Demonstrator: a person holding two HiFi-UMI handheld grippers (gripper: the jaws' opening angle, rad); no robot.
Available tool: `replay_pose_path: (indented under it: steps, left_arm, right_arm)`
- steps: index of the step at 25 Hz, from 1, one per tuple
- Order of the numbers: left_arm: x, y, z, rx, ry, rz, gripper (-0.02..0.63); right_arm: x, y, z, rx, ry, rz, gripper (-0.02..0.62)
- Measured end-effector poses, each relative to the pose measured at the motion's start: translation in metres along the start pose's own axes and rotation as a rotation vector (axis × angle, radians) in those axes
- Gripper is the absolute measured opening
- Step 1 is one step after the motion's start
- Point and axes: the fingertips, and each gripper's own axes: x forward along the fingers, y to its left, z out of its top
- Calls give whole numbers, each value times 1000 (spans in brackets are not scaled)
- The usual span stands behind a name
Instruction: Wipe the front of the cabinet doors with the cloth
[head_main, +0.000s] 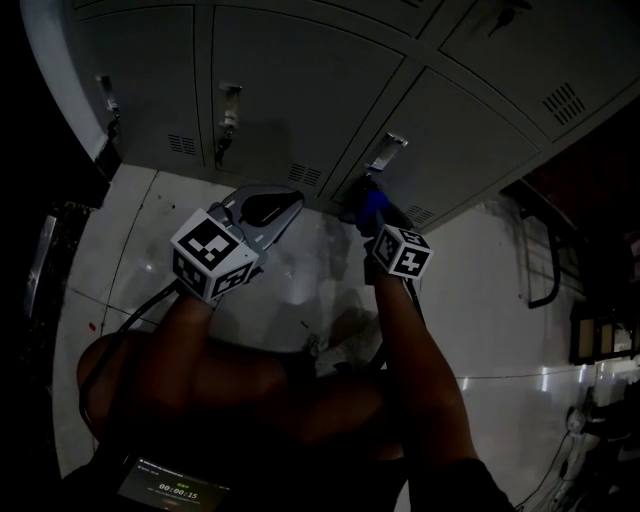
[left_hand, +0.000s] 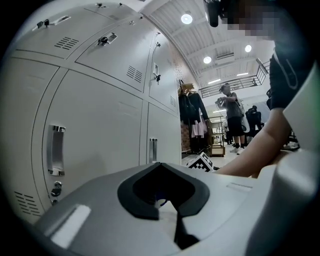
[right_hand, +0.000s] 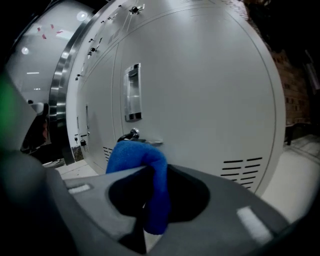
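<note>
Right of the frame's centre, the right gripper (head_main: 364, 214) has its fingers clamped on the blue cloth (right_hand: 139, 159), close to a grey cabinet door (head_main: 470, 140) below its handle (head_main: 386, 152). The left gripper (head_main: 268, 208), at centre left, hangs off the doors with its fingers together, holding nothing.

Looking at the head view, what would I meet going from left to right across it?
Leftmost door handle → left gripper → blue cloth → door vent slots at the far right.
</note>
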Motion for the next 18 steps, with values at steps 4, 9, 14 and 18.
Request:
replay_pose_path:
  steps: [4,9,14,18]
  left_arm:
    - [-1,-1,2,1,-3,-1,3]
    - [-1,-3,1,7,0,-5,3]
    - [-2,0,2,4,-3,-1,3]
    - [-2,0,3,3,-5,-1,3]
  right_arm:
    - [-7,-22,0,6,0,-49,61]
    - [-15,-47,-6,44,7,-103,61]
    - [-24,-71,-12,62,25,-155,61]
    - [-36,-95,-13,104,29,-218,61]
